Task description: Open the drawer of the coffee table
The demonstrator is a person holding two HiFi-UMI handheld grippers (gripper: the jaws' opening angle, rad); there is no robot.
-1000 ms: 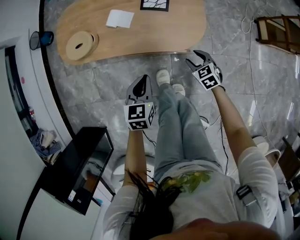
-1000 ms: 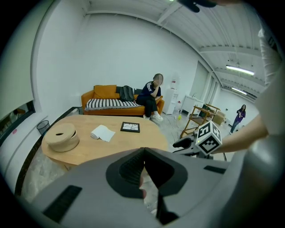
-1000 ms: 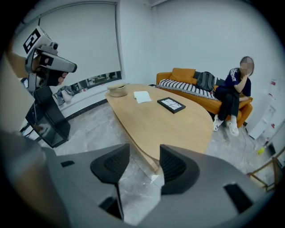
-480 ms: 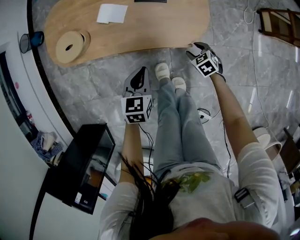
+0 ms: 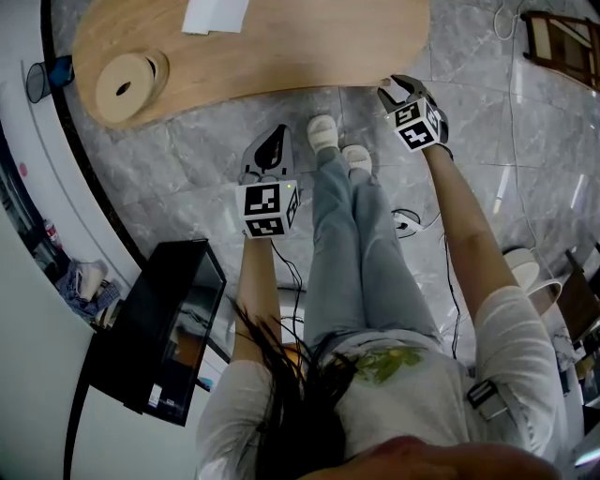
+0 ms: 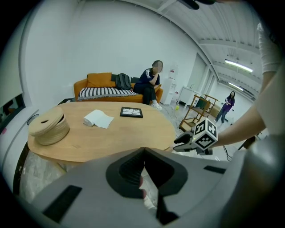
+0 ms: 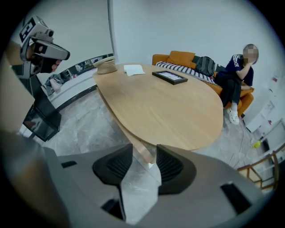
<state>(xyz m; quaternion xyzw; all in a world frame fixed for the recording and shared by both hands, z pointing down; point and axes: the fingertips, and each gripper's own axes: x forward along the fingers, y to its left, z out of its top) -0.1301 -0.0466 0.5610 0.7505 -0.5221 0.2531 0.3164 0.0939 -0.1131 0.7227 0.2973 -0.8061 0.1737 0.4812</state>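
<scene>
The oval wooden coffee table (image 5: 281, 56) stands on the marble floor ahead of me; no drawer front shows in any view. My left gripper (image 5: 277, 134) hangs shut and empty over the floor, short of the table's near edge. In the left gripper view its jaws meet tip to tip, with the table top (image 6: 102, 133) beyond. My right gripper (image 5: 392, 89) sits at the table's right rim. Its jaws have just been closing but stand open, nothing pressed between them. The table's edge (image 7: 178, 142) and a pale leg (image 7: 142, 153) show through the gap.
On the table lie a stack of wooden rings (image 5: 127, 82), a white cloth (image 5: 214, 14) and a framed picture (image 6: 131, 112). A black cabinet (image 5: 159, 328) stands at left, a wooden rack (image 5: 562, 42) at right. Cables (image 5: 403, 225) cross the floor. A person sits on an orange sofa (image 6: 102, 82).
Both grippers have sunk toward the floor and come nearer the table's edge. The right gripper's jaws have narrowed. The left gripper stays shut.
</scene>
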